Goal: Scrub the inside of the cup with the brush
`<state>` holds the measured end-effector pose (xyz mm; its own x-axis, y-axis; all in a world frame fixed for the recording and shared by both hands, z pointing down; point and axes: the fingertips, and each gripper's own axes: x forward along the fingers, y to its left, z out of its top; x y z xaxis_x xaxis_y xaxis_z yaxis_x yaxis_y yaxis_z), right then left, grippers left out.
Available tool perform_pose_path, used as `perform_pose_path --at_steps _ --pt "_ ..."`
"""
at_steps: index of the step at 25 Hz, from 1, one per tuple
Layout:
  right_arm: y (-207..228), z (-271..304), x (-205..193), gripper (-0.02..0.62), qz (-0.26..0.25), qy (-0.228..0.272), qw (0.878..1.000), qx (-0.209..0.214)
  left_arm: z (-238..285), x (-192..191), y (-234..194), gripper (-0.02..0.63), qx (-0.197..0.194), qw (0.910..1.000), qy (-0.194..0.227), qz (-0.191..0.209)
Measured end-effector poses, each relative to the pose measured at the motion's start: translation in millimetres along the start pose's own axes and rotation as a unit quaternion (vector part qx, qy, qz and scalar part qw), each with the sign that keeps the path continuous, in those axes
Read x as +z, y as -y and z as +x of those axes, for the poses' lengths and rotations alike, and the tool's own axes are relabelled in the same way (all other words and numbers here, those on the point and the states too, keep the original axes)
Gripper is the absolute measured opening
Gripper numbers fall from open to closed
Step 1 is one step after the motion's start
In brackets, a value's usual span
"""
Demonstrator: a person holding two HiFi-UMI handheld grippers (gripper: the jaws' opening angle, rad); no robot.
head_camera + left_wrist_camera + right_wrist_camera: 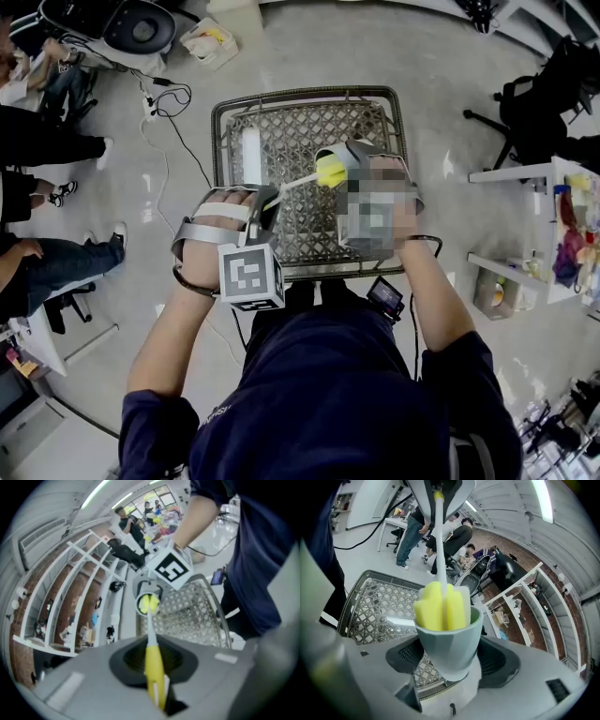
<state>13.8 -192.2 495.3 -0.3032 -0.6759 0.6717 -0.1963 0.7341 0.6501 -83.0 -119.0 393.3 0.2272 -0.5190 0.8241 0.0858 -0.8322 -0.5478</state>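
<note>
A pale green cup (pixel 449 641) sits clamped between the jaws of my right gripper (pixel 450 667), held above a wire basket. The brush has a yellow sponge head (pixel 441 605) that sits in the cup's mouth, partly sticking out. Its white stem (pixel 438 541) runs back to a yellow handle (pixel 153 667), on which my left gripper (pixel 154 681) is shut. In the head view the sponge head (pixel 330 170) meets the cup (pixel 354 157) over the basket, with my left gripper (pixel 265 203) to its left and my right gripper (pixel 361 164) beside the cup.
A metal wire basket (pixel 309 178) on a stand lies under both grippers. Cables (pixel 167 103) trail on the floor at the back left. Seated people's legs (pixel 47 141) are at the left, and a white shelf unit (pixel 553 234) stands at the right.
</note>
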Motion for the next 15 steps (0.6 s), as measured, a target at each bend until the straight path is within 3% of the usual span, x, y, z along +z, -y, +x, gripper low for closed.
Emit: perform_pose_path --at_steps 8,12,15 --pt "2 -4 6 0.339 0.013 0.014 1.0 0.0 10 -11 -17 0.031 0.012 0.9984 -0.009 -0.055" --pt "7 -8 5 0.339 0.024 0.02 1.0 -0.004 11 -15 -13 0.031 0.001 0.9976 -0.009 -0.068" --pt "12 -9 -3 0.339 0.043 0.016 0.999 -0.008 7 -11 -6 0.031 -0.016 0.9955 0.014 -0.093"
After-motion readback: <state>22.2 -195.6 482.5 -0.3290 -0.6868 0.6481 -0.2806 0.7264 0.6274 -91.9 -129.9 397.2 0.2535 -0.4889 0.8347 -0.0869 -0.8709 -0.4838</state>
